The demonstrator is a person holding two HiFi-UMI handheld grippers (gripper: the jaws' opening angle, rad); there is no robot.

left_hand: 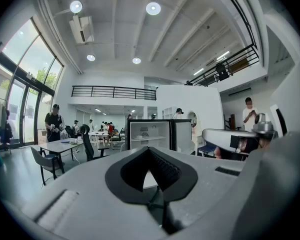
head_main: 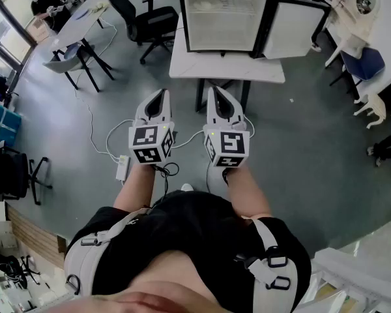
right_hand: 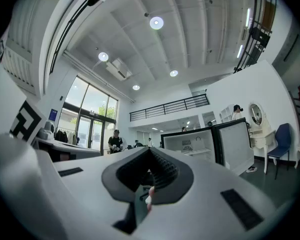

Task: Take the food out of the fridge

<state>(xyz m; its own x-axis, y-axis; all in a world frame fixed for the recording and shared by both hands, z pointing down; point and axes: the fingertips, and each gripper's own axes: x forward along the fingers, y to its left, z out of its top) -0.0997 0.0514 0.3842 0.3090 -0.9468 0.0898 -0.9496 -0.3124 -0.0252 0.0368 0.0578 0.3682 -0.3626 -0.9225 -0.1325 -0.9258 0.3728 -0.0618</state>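
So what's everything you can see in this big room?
Fridge: one, black frame with a white inside, door open, on a table ahead.
Shelf item: one, white, inside the fridge, too small to name.
Table: one, white, under the fridge.
Office chair: one, black, left of the fridge.
Long table: one, white, far left.
Grey chair: one, beside the long table.
Blue chair: one, far right.
Power strip: one, white, on the grey floor.
People: several, far across the room.
Left gripper: one, grey-white with a black-and-white cube, shut, empty.
Right gripper: one, same colours, shut, empty.
Arms: two, behind the grippers.
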